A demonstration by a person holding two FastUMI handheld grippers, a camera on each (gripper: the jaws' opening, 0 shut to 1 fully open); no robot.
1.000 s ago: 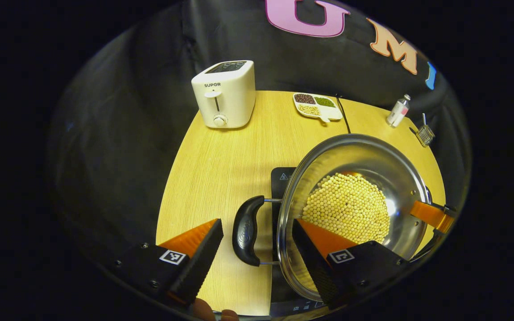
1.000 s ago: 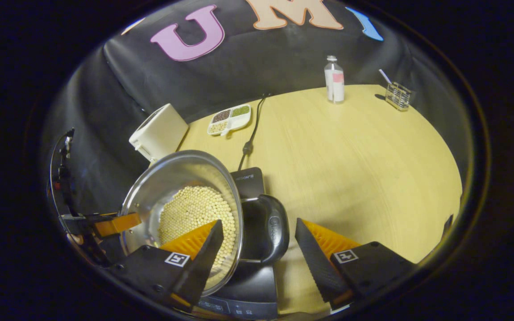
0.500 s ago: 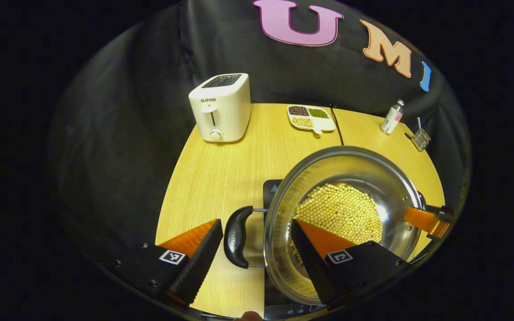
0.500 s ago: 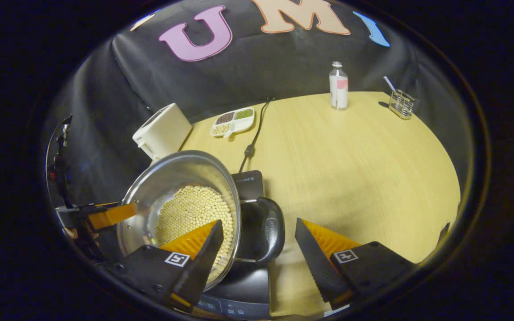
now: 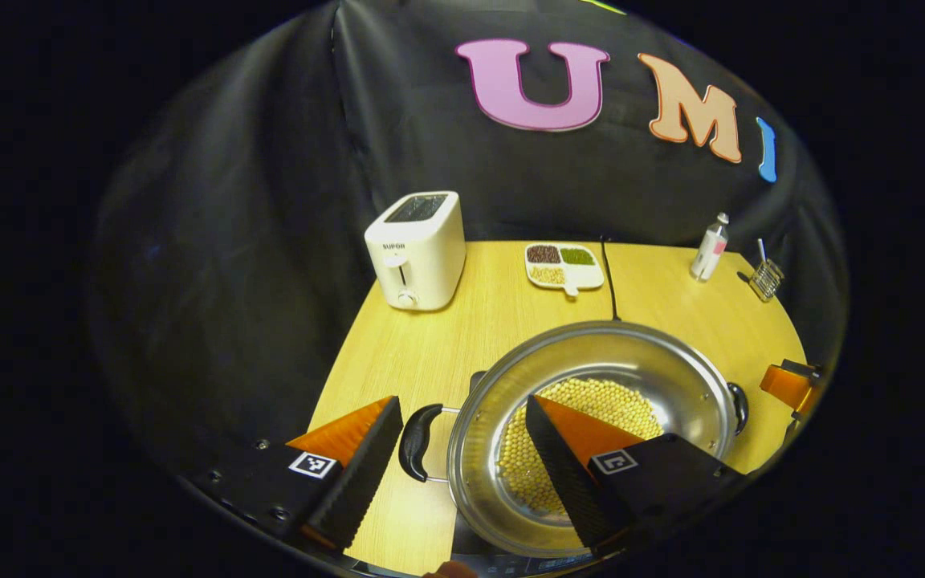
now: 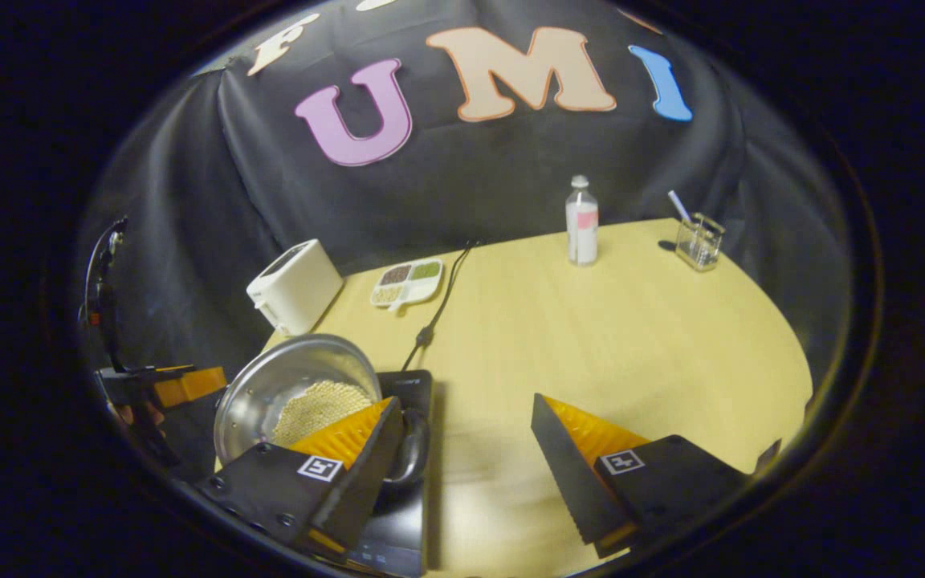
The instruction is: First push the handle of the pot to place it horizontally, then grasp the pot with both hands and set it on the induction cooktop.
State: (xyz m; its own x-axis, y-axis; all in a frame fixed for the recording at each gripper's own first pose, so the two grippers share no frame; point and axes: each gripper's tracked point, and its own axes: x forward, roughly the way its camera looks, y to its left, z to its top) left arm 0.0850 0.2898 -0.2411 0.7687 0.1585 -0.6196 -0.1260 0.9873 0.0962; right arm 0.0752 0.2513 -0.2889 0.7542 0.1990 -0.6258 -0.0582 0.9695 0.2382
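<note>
A steel pot [image 5: 639, 365] holding soybeans [image 5: 591, 397] sits on the black induction cooktop [image 6: 406, 385] near the table's front edge. In the left gripper view my left gripper [image 5: 462, 405] is open above the pot's near side, with the black left handle [image 5: 416, 441] lying level between its fingers and untouched. In the right gripper view the pot [image 6: 286, 381] is low on the left. My right gripper [image 6: 462, 401] is open beside it, and the right handle [image 6: 416, 449] peeks out past its left finger. Each view catches the other gripper at the pot's far side.
A white toaster [image 5: 418, 249] stands at the table's back left. A divided dish of beans [image 5: 563, 266], the cooktop's cable [image 5: 609, 277], a small bottle [image 5: 710, 247] and a wire holder [image 5: 766, 277] line the back. Bare wooden table [image 6: 631, 337] stretches right of the pot.
Both grippers have drawn back and up from the pot's handles, still open. The pot now looks smaller and lower in both views and stays on the cooktop.
</note>
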